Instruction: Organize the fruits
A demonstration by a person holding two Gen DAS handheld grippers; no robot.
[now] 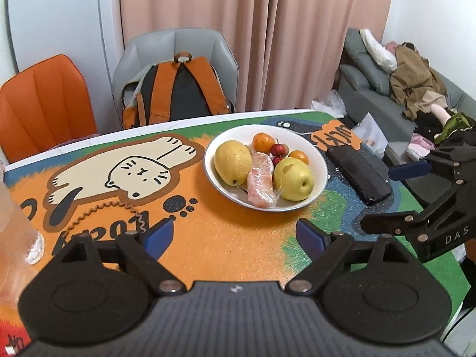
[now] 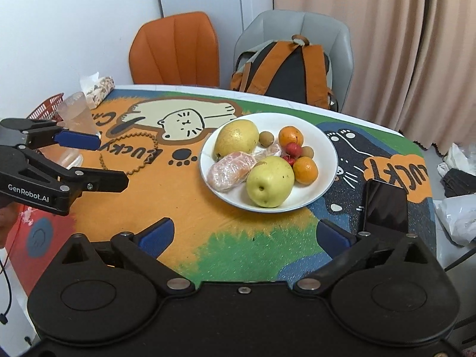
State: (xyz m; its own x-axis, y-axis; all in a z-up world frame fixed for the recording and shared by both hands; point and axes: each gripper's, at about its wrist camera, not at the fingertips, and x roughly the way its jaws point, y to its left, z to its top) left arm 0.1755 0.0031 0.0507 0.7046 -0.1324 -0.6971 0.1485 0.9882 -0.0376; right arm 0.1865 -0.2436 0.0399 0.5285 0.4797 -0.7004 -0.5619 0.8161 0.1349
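Observation:
A white bowl (image 1: 319, 160) (image 2: 327, 148) stands on the cat-print table mat. It holds two yellow pears (image 1: 293, 178) (image 2: 270, 181), a second one (image 1: 233, 162) (image 2: 236, 138), a plastic-wrapped peeled orange (image 1: 260, 178) (image 2: 230, 171), two small oranges (image 1: 263, 142) (image 2: 291, 136), small red fruits (image 1: 278, 149) (image 2: 293, 148) and small brown fruits (image 2: 265, 137). My left gripper (image 1: 235, 233) (image 2: 111, 162) is open and empty, above the mat in front of the bowl. My right gripper (image 2: 245, 235) (image 1: 377, 196) is open and empty, right of the bowl.
A black phone (image 1: 358, 174) (image 2: 385, 205) lies right of the bowl. A clear plastic cup (image 2: 76, 122) and a tissue pack (image 2: 96, 89) stand at the table's left. An orange chair (image 2: 175, 50) and a grey chair with a backpack (image 2: 285, 68) stand behind. A sofa (image 1: 386, 95) is at right.

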